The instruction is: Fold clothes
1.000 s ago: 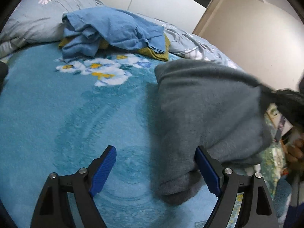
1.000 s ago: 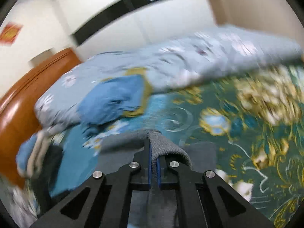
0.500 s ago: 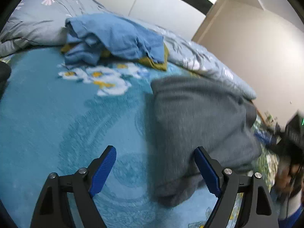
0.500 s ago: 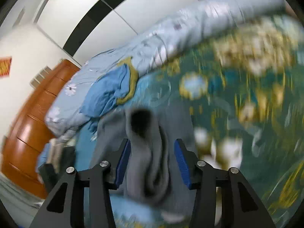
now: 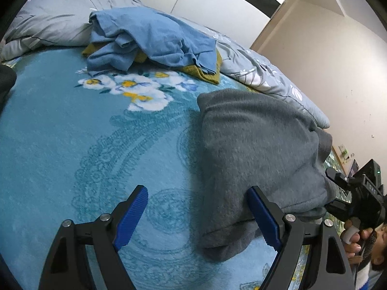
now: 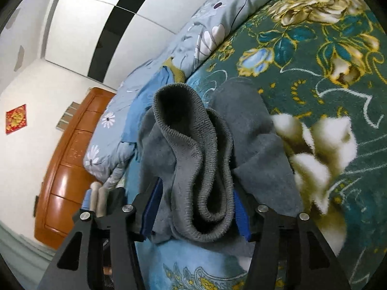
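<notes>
A grey fleece garment (image 5: 256, 145) lies folded on the teal flowered blanket (image 5: 72, 133). Above the blanket my left gripper (image 5: 197, 189) hangs open, its right finger (image 5: 262, 215) against the garment's near corner and no cloth between its pads. My right gripper (image 5: 329, 189), held by a hand, meets the garment's right end. In the right wrist view the right gripper (image 6: 196, 188) is closing, and the garment's bunched ribbed hem (image 6: 193, 145) fills the gap between the blue pads, touching both.
A heap of blue clothes (image 5: 150, 38) on a mustard piece (image 5: 205, 73) sits at the far side. Behind it lies a grey floral duvet (image 5: 48, 17). A wooden headboard (image 6: 70, 159) and white wardrobe doors (image 6: 101, 19) lie beyond. Dark-green flowered blanket (image 6: 326, 55) lies to the right.
The right gripper, shut on a raised fold of the garment a second ago, opened and sank; the cloth dropped onto the bed. Its jaws now stand narrower around the hem. The left gripper stayed put.
</notes>
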Available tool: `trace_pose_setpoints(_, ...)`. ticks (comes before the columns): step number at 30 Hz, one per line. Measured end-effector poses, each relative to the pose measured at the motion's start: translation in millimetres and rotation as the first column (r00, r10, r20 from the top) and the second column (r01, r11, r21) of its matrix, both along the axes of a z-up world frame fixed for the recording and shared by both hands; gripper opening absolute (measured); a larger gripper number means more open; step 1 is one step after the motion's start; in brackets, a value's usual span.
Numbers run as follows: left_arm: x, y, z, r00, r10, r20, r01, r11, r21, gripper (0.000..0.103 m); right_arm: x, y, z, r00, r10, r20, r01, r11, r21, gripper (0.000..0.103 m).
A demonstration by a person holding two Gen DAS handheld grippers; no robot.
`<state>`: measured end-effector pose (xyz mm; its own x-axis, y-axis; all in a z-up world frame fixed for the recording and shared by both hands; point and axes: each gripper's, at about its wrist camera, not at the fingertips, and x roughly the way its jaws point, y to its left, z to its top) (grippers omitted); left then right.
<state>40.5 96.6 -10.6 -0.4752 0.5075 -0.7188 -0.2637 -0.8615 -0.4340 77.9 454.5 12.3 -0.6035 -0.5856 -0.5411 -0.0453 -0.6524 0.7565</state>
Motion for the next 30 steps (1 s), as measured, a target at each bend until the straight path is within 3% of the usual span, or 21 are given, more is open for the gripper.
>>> trace_pose_setpoints(1, 0, 0, -1, 1.000, 0.000, 0.002, 0.000, 1.000, -0.002, 0.087, 3, -1, 2, 1.000, -0.008, -0.001, 0.008, 1.000, 0.008, 0.025)
trace_pose_setpoints(3, 0, 1, -1, 1.000, -0.001, 0.007, 0.001, 1.000, 0.001, 0.087, 8, -2, 9, 1.000, -0.020, -0.012, 0.021, 1.000, 0.020, 0.019)
trace_pose_setpoints(10, 6, 14, 6, 0.998, -0.057, -0.005, 0.057, 0.998, 0.032, 0.087, 24, 8, 76, 0.974, -0.026, -0.224, 0.051, 0.993, 0.103, 0.017)
trace_pose_setpoints(12, 7, 22, 5, 0.997, -0.077, -0.002, 0.077, 0.997, 0.029, 0.087, 26, 20, 68, 0.976, -0.053, -0.212, 0.080, 0.989, 0.121, 0.017)
trace_pose_setpoints(15, 8, 31, -1, 0.995, -0.102, 0.015, 0.102, 0.995, 0.024, 0.087, 21, 43, 16, 0.991, -0.127, -0.050, 0.132, 0.984, 0.120, 0.017)
trace_pose_setpoints(17, 8, 34, -5, 0.994, -0.108, 0.027, 0.107, 0.994, 0.018, 0.087, 22, 53, -12, 0.987, -0.160, 0.009, 0.160, 0.986, 0.055, 0.017)
trace_pose_setpoints(20, 9, 32, 0, 0.994, -0.108, 0.011, 0.108, 0.994, 0.013, 0.087, 24, 60, -12, 0.988, -0.154, -0.008, 0.154, 0.988, 0.003, 0.018)
trace_pose_setpoints(24, 4, 23, 22, 0.993, -0.099, -0.067, 0.099, 0.995, -0.008, 0.087, 24, 51, 14, 0.995, -0.091, -0.027, 0.095, 0.982, 0.164, 0.025)
trace_pose_setpoints(27, -7, 24, 42, 0.984, -0.111, -0.137, 0.109, 0.994, -0.025, 0.087, 30, 48, 41, 0.992, -0.092, -0.088, 0.116, 0.939, 0.325, 0.030)
trace_pose_setpoints(30, -21, 44, 61, 0.964, -0.167, -0.204, 0.157, 0.985, -0.065, 0.087, 24, 37, 64, 0.986, -0.074, -0.151, 0.125, 0.923, 0.364, 0.030)
